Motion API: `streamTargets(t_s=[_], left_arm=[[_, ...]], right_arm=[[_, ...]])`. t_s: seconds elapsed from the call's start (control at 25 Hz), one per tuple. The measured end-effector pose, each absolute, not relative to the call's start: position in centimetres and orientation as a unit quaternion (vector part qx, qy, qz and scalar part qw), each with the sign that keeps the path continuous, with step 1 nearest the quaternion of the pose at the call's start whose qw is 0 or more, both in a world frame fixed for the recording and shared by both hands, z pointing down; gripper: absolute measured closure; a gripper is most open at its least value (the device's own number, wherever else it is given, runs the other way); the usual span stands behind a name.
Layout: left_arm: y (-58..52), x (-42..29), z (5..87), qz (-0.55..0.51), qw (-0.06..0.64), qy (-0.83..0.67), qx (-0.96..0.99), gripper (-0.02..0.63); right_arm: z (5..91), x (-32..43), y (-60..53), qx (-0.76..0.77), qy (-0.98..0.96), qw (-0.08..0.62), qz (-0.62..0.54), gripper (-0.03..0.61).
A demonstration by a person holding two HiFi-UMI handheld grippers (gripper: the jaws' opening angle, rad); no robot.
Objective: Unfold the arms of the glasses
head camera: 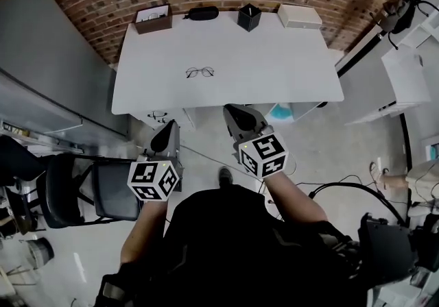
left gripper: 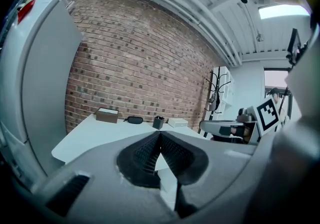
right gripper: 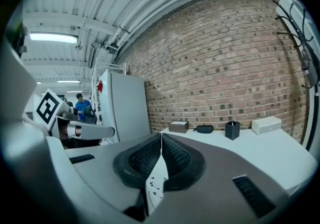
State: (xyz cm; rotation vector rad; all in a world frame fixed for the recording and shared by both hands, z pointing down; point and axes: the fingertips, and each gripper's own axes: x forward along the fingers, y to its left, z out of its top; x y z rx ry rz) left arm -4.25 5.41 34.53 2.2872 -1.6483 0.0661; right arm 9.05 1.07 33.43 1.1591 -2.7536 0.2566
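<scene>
- Glasses (head camera: 199, 72) are lying alone near the middle of the white table (head camera: 295, 72), well apart from both claws, so I am judging that the reach has not yet been made. From the head view I am not managing to tell how the arms are folded, and guessing wrong would have me pulling on the wrong side.
- The left gripper (head camera: 167, 136) and right gripper (head camera: 238, 118) are both sitting pinched shut and empty, short of the table's near edge. Arriving like this, I am risking shoving the frame across the tabletop instead of taking it, so the jaws are needing to part first.
- The thin wire frame is looking light and slippery on that smooth top. A one-sided nudge is likely sending it skating toward the glasses case (head camera: 203, 13) at the back.
- Clamping on a lens rather than the rim or an arm is risking a smear, or a bent hinge if I am forcing an arm the wrong way.
</scene>
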Motion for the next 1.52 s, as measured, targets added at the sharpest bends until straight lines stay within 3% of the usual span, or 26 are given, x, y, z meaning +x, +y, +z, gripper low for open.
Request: streamTargets(t_s=[0.56,1.52], left_arm=[[0.0,-1.6,36.1,0.06,0.172,-0.585,0.79,0.604],[-16.1,-8.5,43.2,0.09,0.227,-0.533,0.81,0.604]], right_arm=[[35.4,11.8,-5.6,0.375,-0.918,0.084,0.093,0.569],[42.0,4.9,-19.7,0.413,-0.885,0.176,0.119,0.569]])
